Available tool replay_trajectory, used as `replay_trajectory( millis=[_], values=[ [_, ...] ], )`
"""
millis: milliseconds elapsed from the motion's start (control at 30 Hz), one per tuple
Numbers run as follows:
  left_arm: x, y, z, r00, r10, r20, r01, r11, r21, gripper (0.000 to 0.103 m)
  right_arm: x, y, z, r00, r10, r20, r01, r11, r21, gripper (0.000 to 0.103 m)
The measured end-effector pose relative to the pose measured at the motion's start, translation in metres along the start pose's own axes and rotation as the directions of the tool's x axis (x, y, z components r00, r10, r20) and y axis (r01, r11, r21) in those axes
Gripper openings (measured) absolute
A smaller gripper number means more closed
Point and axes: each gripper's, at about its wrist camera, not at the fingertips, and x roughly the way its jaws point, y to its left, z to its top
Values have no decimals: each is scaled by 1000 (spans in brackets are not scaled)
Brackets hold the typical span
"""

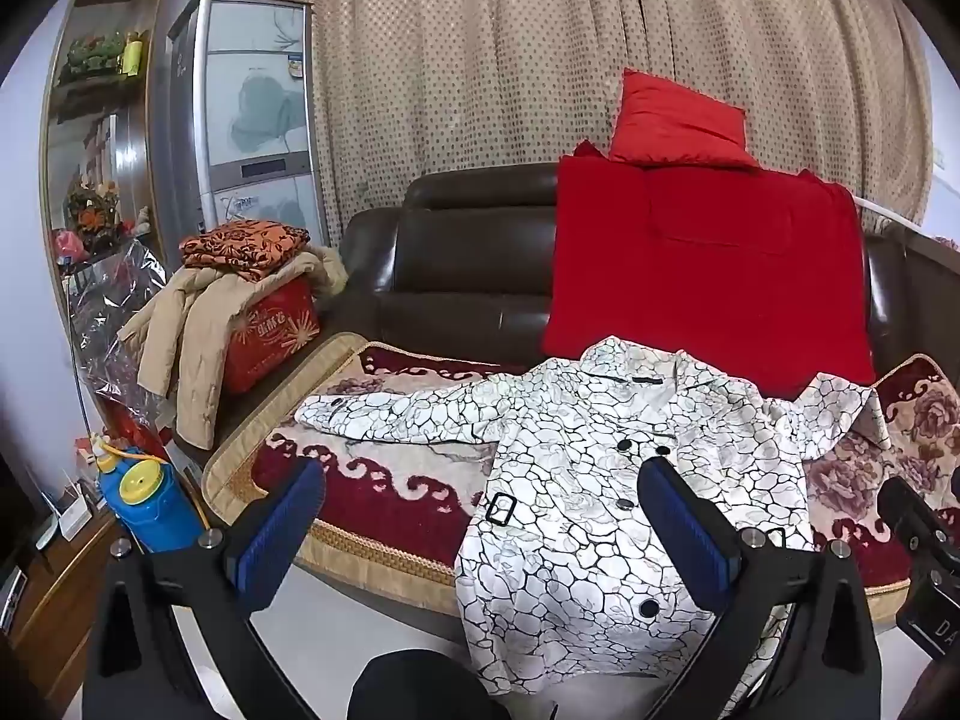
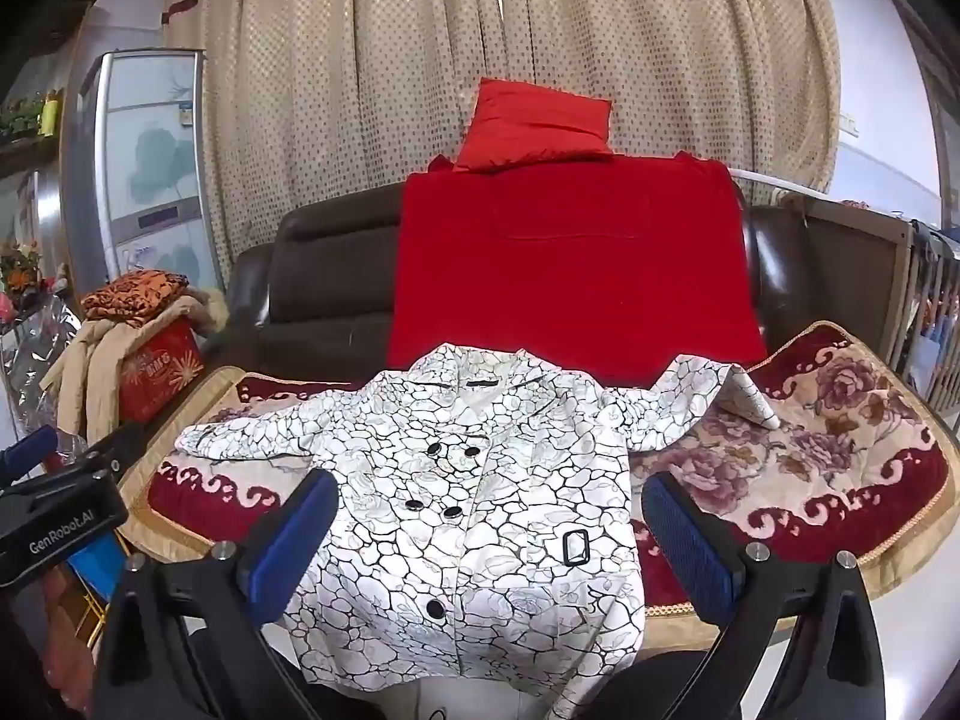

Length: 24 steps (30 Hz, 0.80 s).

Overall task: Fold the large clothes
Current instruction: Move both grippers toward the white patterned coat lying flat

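While the white crackle-print coat (image 2: 480,480) lies spread front-up on the sofa cushion (image 2: 840,450), centre frame, left gripper (image 1: 480,522) and right gripper (image 2: 489,531) hover above, fingers fully apart, holding nothing

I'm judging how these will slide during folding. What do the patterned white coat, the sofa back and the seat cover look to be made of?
White coat: seemingly a smooth woven fabric with a slight sheen, printed with black crackle lines; it lies in soft creases.
Sofa back: dark brown leather or imitation, glossy with highlights.
Seat cover: looks like plush woven textile, matte, floral, with gold braid edging.
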Motion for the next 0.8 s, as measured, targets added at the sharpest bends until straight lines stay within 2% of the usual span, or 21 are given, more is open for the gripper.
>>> replay_trajectory(
  millis=[500,767,800],
  values=[
    [7,-3,-1,1000,-1,-11,1,1000,9,103,12,-6,-6,1000,3,-4,-3,1000,2,103],
    [11,-7,0,1000,-2,-4,2,1000,14,103,18,-7,-7,998,14,-59,-12,999,36,103],
    [10,-7,0,1000,-2,3,2,1000,14,103,18,-7,-6,999,9,-45,-8,1000,24,103]
  ],
)
